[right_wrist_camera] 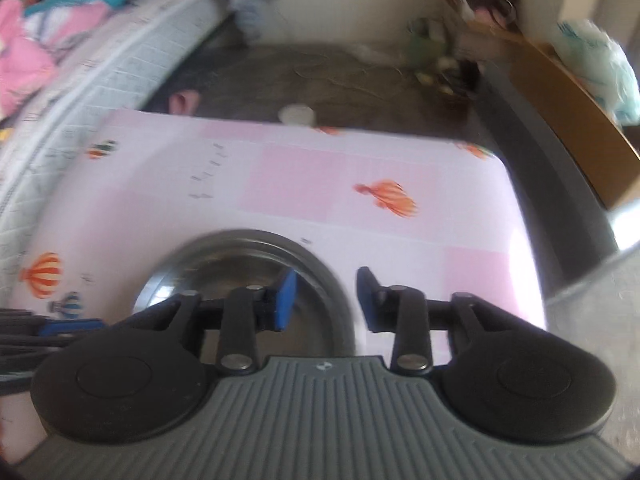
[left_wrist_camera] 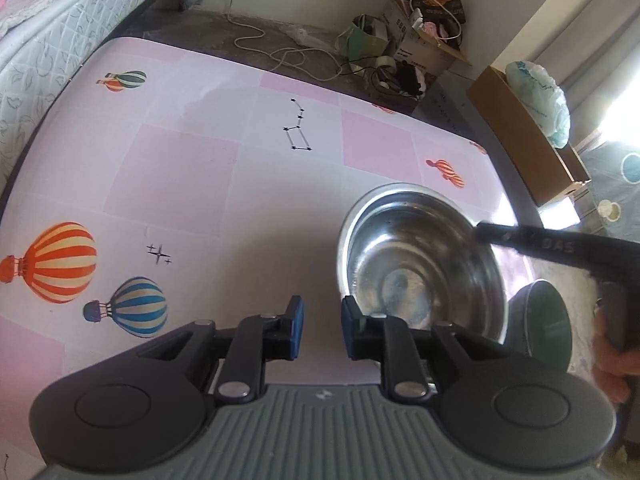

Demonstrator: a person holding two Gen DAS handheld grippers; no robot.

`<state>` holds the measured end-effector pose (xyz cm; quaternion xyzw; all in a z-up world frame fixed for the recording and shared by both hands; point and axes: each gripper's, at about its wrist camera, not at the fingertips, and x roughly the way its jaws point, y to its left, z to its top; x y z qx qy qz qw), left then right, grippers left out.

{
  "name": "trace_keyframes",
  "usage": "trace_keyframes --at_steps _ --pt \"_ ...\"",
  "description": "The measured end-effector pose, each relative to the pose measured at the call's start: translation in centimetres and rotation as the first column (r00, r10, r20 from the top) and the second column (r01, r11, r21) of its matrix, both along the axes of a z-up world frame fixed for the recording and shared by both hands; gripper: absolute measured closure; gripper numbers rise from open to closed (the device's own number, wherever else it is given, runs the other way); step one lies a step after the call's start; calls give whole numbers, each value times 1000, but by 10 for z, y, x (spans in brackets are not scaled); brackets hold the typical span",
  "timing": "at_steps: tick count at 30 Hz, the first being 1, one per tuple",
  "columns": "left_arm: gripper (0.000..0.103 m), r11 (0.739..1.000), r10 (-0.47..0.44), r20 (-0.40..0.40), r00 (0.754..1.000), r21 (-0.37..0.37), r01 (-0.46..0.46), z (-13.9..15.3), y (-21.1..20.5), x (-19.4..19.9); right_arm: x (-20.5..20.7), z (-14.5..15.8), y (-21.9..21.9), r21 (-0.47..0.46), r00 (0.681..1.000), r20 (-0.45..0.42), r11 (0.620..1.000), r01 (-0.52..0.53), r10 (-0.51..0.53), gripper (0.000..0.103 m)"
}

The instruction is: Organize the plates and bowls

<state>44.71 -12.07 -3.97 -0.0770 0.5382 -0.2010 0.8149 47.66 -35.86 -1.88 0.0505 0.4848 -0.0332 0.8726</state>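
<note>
Left wrist view, worktop: pink chequered worktop (left_wrist_camera: 180, 184) printed with balloons; most of its surface is bare.
Left wrist view, bowl: one steel bowl (left_wrist_camera: 420, 264) stands upright near the right edge of the worktop, hollow and unfilled.
Left wrist view, left gripper: left gripper (left_wrist_camera: 322, 328) hangs just beside the bowl's near-left rim, jaws released with a clear gap, grasping nothing.
Left wrist view, right gripper: right gripper (left_wrist_camera: 480, 230) reaches in from the right, one finger tip lying at the bowl's far-right rim; contact cannot be confirmed, and its jaw state cannot be read here.
Left wrist view, surroundings: mattress (left_wrist_camera: 60, 40) to the left; cardboard boxes (left_wrist_camera: 520, 128) and loose clutter on the floor beyond.
Right wrist view, bowl: the same bowl (right_wrist_camera: 224, 256) lies low and left, partly behind the left finger; picture blurred.
Right wrist view, right gripper: right gripper (right_wrist_camera: 326, 300) has jaws parted, with the bowl's right rim passing between them, not clamped.
Step in hand (judgement): approach to grasp the bowl's rim with the right gripper.
Next move (judgement): settle the rim squarely between the jaws, then close; thin, slick steel may slip.
View difference: only the left view shows both grippers together; only the right view shows the right jaws parted.
Plates: none visible in either view.
</note>
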Motion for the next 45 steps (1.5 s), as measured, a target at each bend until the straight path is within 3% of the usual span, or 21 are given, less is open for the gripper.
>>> trace_keyframes --at_steps 2,6,7,11,16,23,25,29,33,35,37,40,45 --pt "77 1000 -10 -6 1000 -11 10 -1 -2 -1 2 -10 -14 63 999 -46 998 22 -20 58" --pt "77 1000 -17 -6 1000 6 17 -4 -5 -2 3 -24 -23 179 995 -97 983 47 -30 58" --pt "76 1000 -14 -7 1000 6 14 -4 -4 -1 2 -26 -21 196 995 -98 979 52 -33 54" --pt "86 1000 18 -9 1000 19 -17 -3 8 1 -2 -27 -5 169 996 -83 985 41 -28 50" --pt "86 996 72 -17 997 52 -71 -5 33 4 -5 -25 14 305 996 -80 952 0 25 52" --pt "86 993 99 -11 995 61 -98 -4 51 6 -5 -26 44 312 997 -61 950 -27 48 52" --pt "80 992 93 28 995 85 -95 1 48 2 -5 -25 45 317 998 -52 948 -28 47 52" --pt "56 990 66 143 988 117 -83 24 40 -16 -10 -18 33 301 999 -29 954 -21 31 52" --pt "39 991 -17 276 961 135 -21 59 21 -42 -33 7 7 326 999 36 945 -14 2 50" --pt "25 990 -65 322 944 137 22 75 8 -53 -50 22 -10 323 997 71 946 -13 -11 49" --pt "17 989 -100 350 931 135 56 86 -8 -62 -70 35 -30 307 994 104 952 -6 -27 49" --pt "15 984 -155 362 919 136 112 93 -38 -73 -103 46 -64 281 988 139 959 25 -66 49" --pt "15 958 -271 315 910 180 223 81 -98 -84 -151 39 -118 261 981 125 959 114 -150 50"
